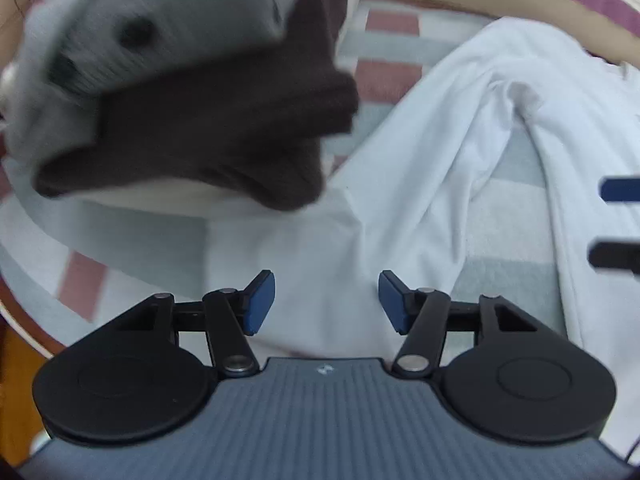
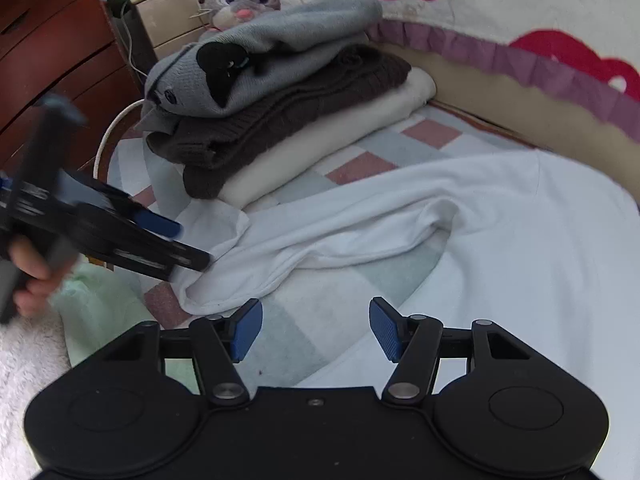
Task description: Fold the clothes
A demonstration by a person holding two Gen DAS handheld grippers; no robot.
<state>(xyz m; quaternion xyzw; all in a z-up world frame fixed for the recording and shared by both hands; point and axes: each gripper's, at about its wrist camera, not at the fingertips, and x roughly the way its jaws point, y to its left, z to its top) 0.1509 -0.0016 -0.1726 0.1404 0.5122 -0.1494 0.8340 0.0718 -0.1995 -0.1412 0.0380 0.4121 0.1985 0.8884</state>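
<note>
Grippers both agape, empty: left gripper (image 1: 326, 302) over white garment (image 2: 460, 216); right gripper (image 2: 316, 328) just short of its rumpled sleeve; pinch 1 layer, pull flat.

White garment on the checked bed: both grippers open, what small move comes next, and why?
Probably close the left gripper on the crumpled white cotton garment just ahead: its jaws stand open over the cloth, which lies unfolded. The right gripper is open too.
</note>
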